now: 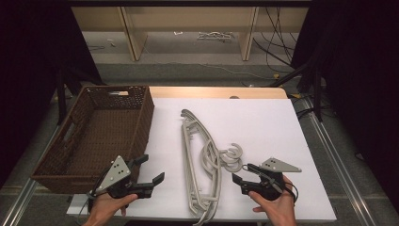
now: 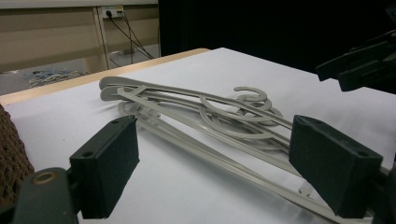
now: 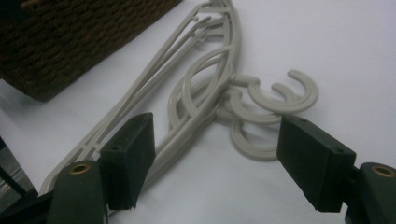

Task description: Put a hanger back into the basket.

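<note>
Several grey plastic hangers [image 1: 200,155] lie stacked in a pile down the middle of the white table, hooks pointing right. My left gripper [image 1: 153,168] is near the front edge, left of the pile, open with nothing between its jaws. In the left gripper view the hangers [image 2: 210,116] lie ahead of the open left gripper [image 2: 215,163]. My right gripper [image 1: 242,172] hovers just right of the pile beside the hooks, open. In the right gripper view the hangers' hooks [image 3: 275,100] lie beyond the open right gripper [image 3: 217,154], and its pads touch nothing.
A brown wicker basket [image 1: 141,125] stands on the table's left side, its near corner close to my left gripper. The basket [image 3: 70,37] also shows in the right gripper view. My right gripper [image 2: 359,65] appears at the top right of the left gripper view.
</note>
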The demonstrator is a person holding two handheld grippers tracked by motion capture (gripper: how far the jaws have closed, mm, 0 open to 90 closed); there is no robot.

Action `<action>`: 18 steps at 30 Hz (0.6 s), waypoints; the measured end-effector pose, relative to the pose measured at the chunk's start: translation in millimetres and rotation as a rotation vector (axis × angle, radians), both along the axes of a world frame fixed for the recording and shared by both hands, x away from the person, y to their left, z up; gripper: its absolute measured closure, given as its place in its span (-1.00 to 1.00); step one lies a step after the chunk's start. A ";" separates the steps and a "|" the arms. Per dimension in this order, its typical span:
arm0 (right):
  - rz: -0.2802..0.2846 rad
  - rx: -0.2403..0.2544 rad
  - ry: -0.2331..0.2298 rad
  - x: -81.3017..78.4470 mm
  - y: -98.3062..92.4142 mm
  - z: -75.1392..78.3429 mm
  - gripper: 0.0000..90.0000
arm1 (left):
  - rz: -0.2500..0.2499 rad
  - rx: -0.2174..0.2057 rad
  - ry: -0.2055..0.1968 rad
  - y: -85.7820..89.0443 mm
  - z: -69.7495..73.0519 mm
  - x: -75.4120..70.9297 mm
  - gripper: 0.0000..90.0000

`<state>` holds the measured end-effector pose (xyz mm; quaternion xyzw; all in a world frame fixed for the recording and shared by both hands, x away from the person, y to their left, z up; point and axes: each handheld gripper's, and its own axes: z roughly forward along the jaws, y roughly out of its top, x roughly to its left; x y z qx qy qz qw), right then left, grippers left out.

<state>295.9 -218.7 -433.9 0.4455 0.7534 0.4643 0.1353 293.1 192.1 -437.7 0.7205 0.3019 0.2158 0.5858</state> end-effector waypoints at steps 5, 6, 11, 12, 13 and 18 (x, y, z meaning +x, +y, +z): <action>0.033 -0.022 0.062 5.7 14.2 -4.4 -0.31 | -0.005 0.008 0.000 -0.7 -0.5 0.4 -0.65; 0.058 -0.026 0.106 11.1 22.3 -8.0 -0.30 | -0.004 0.008 0.003 -1.0 -0.5 0.4 -0.65; 0.107 -0.016 0.207 25.1 38.0 -16.9 -0.22 | -0.006 0.008 0.001 -0.8 -0.4 0.4 -0.65; 0.110 -0.012 0.217 27.8 40.3 -18.8 -0.20 | 0.000 0.003 0.004 -0.8 -0.4 0.3 -0.65; 0.120 -0.003 0.238 31.6 43.8 -21.7 -0.18 | 0.000 0.001 0.001 -0.8 -0.2 0.8 -0.65; 0.124 -0.037 0.290 42.0 50.0 -27.8 -0.09 | -0.009 -0.013 0.002 -1.5 -0.6 0.3 -0.65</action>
